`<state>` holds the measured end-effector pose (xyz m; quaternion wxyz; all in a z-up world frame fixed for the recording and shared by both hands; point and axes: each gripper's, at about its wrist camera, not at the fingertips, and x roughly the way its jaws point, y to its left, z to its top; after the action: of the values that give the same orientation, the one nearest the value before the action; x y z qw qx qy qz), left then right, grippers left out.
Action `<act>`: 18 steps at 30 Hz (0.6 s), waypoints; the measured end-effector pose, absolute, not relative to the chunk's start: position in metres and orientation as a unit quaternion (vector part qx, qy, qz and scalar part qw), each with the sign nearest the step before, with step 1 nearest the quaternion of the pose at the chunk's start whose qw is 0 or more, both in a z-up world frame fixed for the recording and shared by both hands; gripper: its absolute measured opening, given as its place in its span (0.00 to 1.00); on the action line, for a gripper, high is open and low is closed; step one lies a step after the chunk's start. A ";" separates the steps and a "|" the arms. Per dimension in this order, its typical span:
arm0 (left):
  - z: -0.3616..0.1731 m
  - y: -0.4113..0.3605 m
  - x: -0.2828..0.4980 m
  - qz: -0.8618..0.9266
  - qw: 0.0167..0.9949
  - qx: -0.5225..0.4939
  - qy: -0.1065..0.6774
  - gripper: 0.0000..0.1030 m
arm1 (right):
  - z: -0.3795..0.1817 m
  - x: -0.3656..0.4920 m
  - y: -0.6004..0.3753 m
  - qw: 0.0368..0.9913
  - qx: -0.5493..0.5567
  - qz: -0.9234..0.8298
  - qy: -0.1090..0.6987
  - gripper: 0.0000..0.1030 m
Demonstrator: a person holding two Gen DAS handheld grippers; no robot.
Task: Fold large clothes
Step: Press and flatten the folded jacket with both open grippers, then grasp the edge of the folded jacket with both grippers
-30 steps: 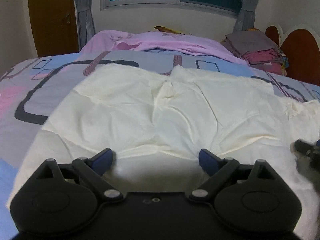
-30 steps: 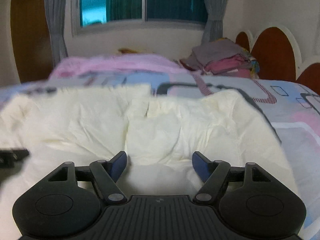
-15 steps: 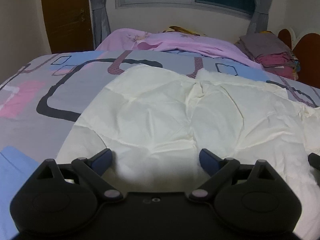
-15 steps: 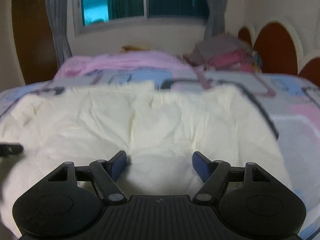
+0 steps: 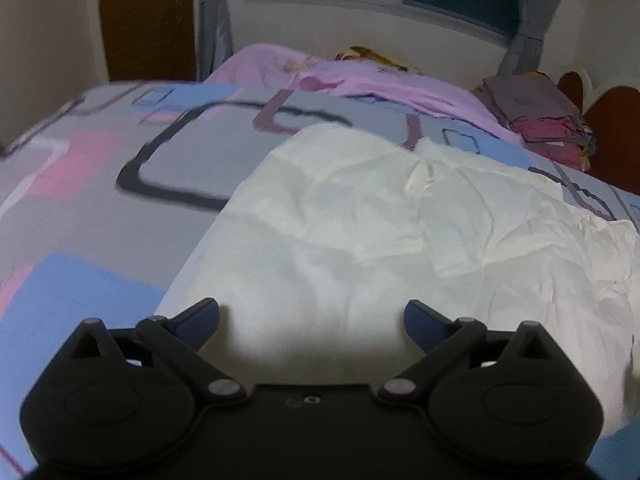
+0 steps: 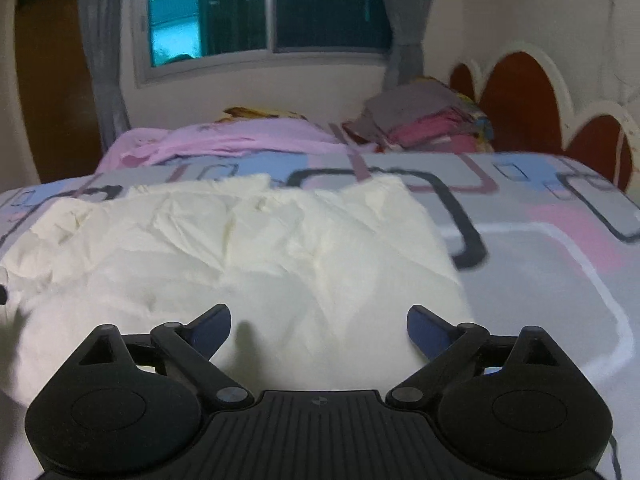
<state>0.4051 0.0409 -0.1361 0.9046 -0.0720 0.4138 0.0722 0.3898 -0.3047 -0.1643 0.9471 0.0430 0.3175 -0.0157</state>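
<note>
A large cream garment (image 5: 360, 240) lies spread and wrinkled on the patterned bed; it also shows in the right wrist view (image 6: 260, 256). My left gripper (image 5: 312, 316) is open and empty, hovering over the garment's near left part. My right gripper (image 6: 319, 324) is open and empty, over the garment's near right part, close to its right edge.
The bed sheet (image 5: 100, 200) has grey, blue and pink blocks. A pink blanket (image 5: 360, 80) lies at the far side. A stack of folded clothes (image 6: 424, 124) sits at the back right by the brown headboard (image 6: 520, 96). A window and a wooden door stand behind.
Both grippers have drawn back and outward: the left one to the left, the right one to the right. Both stay open. The garment has not visibly moved.
</note>
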 end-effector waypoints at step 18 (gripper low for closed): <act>-0.178 0.120 0.344 0.094 0.840 -0.254 0.470 0.97 | -0.185 0.326 -0.349 0.915 0.110 -0.067 0.383 0.92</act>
<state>0.3437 0.1201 -0.1781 0.8401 -0.2542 0.4698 0.0939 0.3262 -0.3487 -0.1846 0.9148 0.1101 0.3828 -0.0670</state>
